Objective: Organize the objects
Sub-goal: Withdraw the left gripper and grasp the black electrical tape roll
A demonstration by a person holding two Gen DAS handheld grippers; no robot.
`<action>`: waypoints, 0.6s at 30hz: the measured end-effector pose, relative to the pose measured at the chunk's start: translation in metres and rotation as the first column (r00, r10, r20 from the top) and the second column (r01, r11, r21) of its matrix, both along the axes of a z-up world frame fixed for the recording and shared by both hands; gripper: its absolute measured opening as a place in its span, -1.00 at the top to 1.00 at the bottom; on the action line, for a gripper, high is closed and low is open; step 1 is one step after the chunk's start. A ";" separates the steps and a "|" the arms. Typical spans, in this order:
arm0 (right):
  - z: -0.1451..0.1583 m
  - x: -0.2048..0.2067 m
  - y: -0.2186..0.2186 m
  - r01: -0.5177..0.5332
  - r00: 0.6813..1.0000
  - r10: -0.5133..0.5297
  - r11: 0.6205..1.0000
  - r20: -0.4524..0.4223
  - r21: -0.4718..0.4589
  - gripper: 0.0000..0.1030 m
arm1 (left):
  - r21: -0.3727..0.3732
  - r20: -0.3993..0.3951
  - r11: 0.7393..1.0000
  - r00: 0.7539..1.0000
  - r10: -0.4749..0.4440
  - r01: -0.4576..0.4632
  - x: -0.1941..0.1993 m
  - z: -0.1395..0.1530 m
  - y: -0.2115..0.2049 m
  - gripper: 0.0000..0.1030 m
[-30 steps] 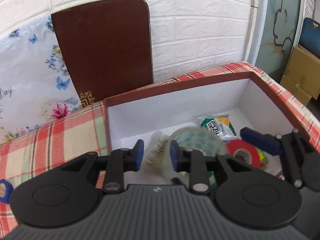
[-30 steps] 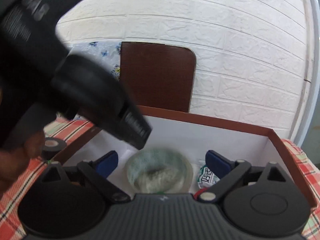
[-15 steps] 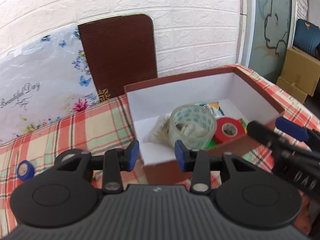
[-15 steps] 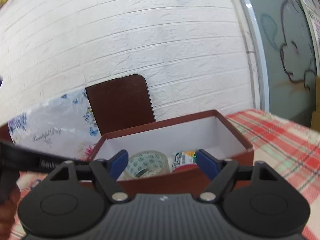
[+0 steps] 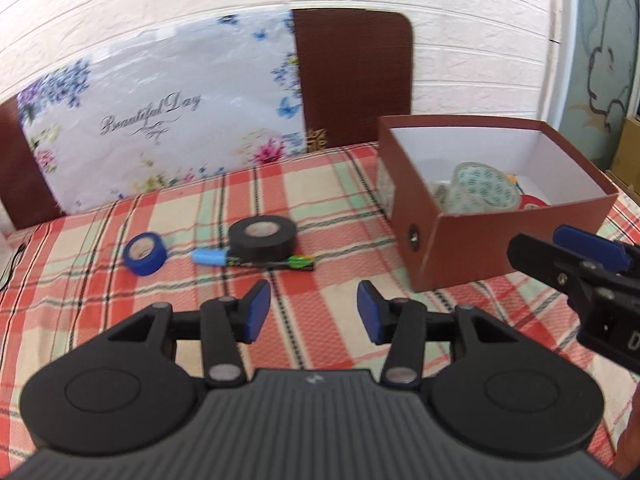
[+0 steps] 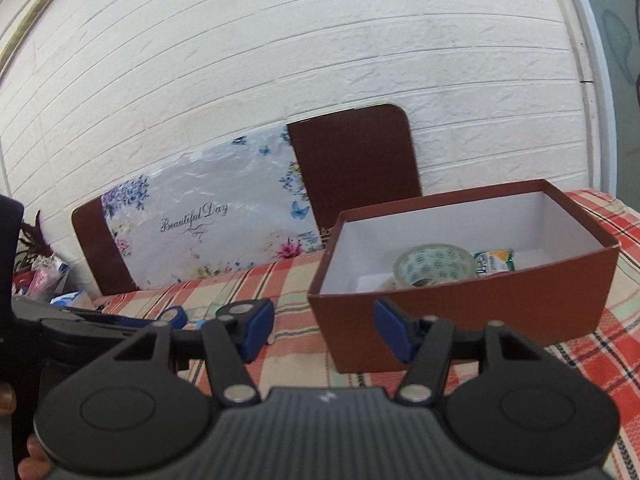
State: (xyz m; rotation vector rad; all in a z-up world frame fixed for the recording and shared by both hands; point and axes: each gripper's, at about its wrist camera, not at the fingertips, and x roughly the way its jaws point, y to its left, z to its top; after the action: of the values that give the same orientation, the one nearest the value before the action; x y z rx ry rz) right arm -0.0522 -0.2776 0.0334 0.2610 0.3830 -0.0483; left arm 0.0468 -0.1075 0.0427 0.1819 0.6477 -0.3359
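Left wrist view: the left gripper occupies the lower centre of the frame, its jaws spread apart and holding nothing, above the plaid tablecloth. At right of centre stands the open brown box, white inside. It contains a clear patterned tape roll, standing on edge near the front wall, and a red tape roll, of which only a sliver shows above the rim at the right.

Outside the box, in the middle left of the frame, a black tape roll lies flat on the cloth. A pen with a light blue cap lies just in front of it, and a blue tape roll sits to its left. The right gripper enters at the right edge.

Right wrist view: the right gripper fills the lower frame, jaws released and empty. The box sits at right of centre; beside the clear tape inside it lies a green and white packet. A floral panel leans against the white brick wall.
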 end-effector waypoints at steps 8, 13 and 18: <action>-0.003 0.004 0.033 -0.044 0.998 0.042 0.998 -0.044 -0.045 -0.11 | -0.034 -0.021 0.998 0.999 0.048 -0.049 0.006 -0.011 0.028 -0.03; -0.009 0.010 0.044 -0.069 0.996 0.065 0.996 -0.068 -0.062 -0.12 | -0.038 -0.037 0.997 0.997 0.072 -0.074 0.013 -0.021 0.042 -0.08; -0.020 0.018 0.058 -0.112 0.988 0.102 0.991 -0.113 -0.078 -0.12 | -0.028 -0.041 0.991 0.991 0.129 -0.130 0.025 -0.030 0.065 -0.08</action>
State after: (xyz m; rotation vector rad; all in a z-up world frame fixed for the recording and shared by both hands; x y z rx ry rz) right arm -0.0344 -0.2201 0.0138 0.1546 0.5019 0.0271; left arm 0.0714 -0.0423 0.0130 0.1037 0.6892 -0.2248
